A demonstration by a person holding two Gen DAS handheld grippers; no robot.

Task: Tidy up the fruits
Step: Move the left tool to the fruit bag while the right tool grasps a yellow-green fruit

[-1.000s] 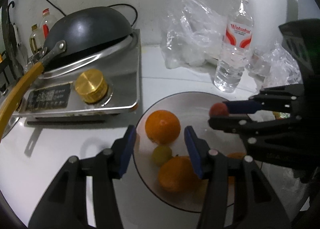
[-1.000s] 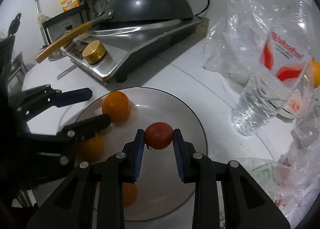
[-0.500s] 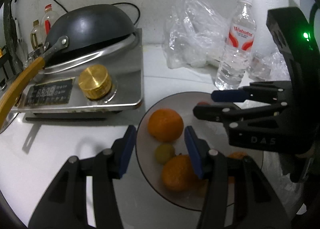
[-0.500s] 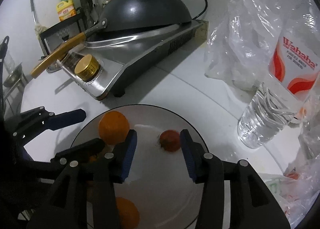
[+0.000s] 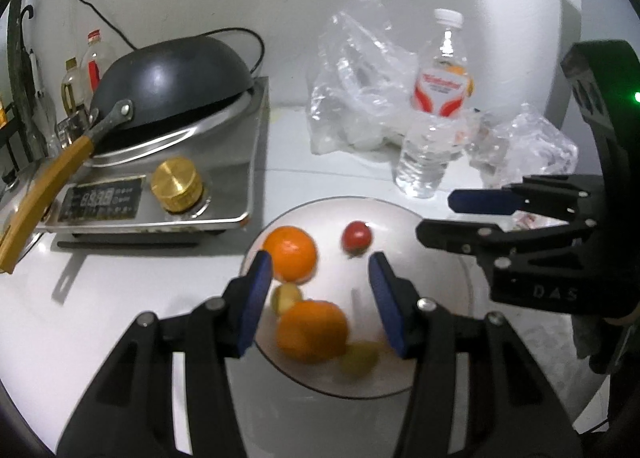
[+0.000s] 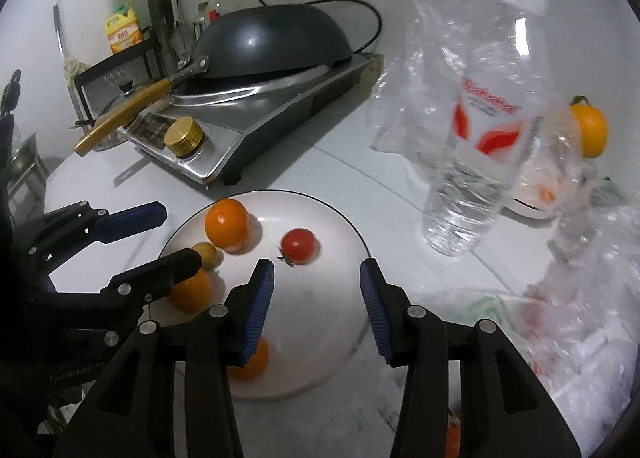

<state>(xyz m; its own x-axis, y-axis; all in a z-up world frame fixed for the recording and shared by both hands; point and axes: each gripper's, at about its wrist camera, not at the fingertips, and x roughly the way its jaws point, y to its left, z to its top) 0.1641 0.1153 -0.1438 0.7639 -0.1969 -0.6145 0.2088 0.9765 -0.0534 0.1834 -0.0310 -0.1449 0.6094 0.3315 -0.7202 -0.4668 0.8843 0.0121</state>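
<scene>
Gripper (image 6: 316, 290) over plate (image 6: 340, 226), white counter (image 6: 320, 162)

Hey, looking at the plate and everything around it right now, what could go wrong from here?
1. The tomato lies loose on the plate, apart from the oranges, so it may roll.
2. The water bottle stands near the right gripper, where a sideways move might tip it.
3. The left gripper hovers open over the fruit and could nudge it.
</scene>
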